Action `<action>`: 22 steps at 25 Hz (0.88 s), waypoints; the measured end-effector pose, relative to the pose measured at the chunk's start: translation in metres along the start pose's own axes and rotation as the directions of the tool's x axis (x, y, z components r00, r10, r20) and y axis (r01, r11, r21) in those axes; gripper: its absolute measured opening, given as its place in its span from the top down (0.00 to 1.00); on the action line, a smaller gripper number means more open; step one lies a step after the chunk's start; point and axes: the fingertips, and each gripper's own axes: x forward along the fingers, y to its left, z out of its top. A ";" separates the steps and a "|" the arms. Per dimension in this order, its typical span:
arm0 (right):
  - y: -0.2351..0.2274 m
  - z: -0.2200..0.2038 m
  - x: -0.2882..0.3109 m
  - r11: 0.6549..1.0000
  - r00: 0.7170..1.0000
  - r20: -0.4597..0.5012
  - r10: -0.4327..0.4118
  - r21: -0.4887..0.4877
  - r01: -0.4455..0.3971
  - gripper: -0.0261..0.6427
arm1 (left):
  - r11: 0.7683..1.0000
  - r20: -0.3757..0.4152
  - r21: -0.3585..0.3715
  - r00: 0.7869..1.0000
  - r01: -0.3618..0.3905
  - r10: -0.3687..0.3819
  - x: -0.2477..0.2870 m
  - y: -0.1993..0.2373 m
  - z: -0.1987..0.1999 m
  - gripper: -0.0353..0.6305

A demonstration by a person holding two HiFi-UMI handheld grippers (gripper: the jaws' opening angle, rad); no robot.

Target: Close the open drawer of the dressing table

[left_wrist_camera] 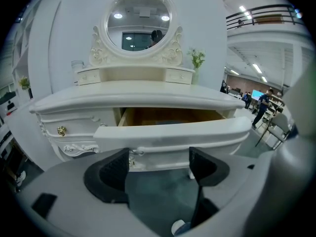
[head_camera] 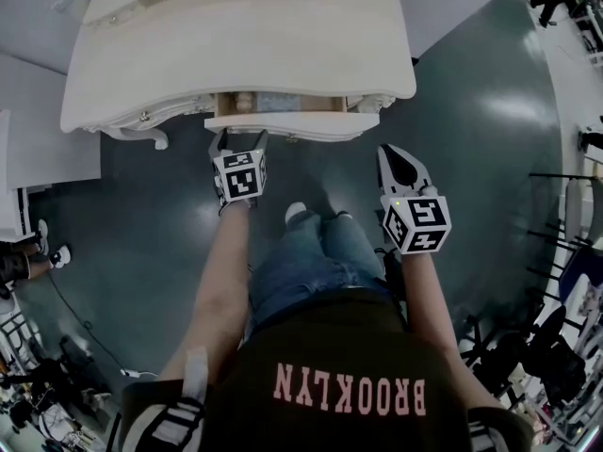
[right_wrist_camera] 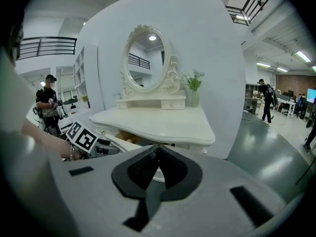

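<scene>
One stiff wooden drawer (left_wrist_camera: 173,132), likely light, should slide shut under a flat push on its front. Left tongs (left_wrist_camera: 160,166) stand apart and empty just before it; right tongs (right_wrist_camera: 157,163) are pressed together.

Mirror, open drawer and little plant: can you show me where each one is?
mirror (left_wrist_camera: 140,26): left gripper view, middle of the oval glass.
open drawer (left_wrist_camera: 173,135): left gripper view, its white front panel.
little plant (left_wrist_camera: 197,58): left gripper view, its green leaves.
</scene>
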 end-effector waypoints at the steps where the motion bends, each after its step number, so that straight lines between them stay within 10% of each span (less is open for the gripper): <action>1: -0.001 -0.001 0.000 1.000 1.000 -0.003 -0.002 0.001 0.002 0.97 | 1.000 0.002 0.000 1.000 -0.001 0.001 0.002 0.001 0.002 0.39; 22: -0.019 -0.007 0.008 1.000 0.999 -0.031 -0.021 0.016 0.021 0.97 | 1.000 0.002 0.019 1.000 -0.009 0.009 0.035 0.007 0.034 0.39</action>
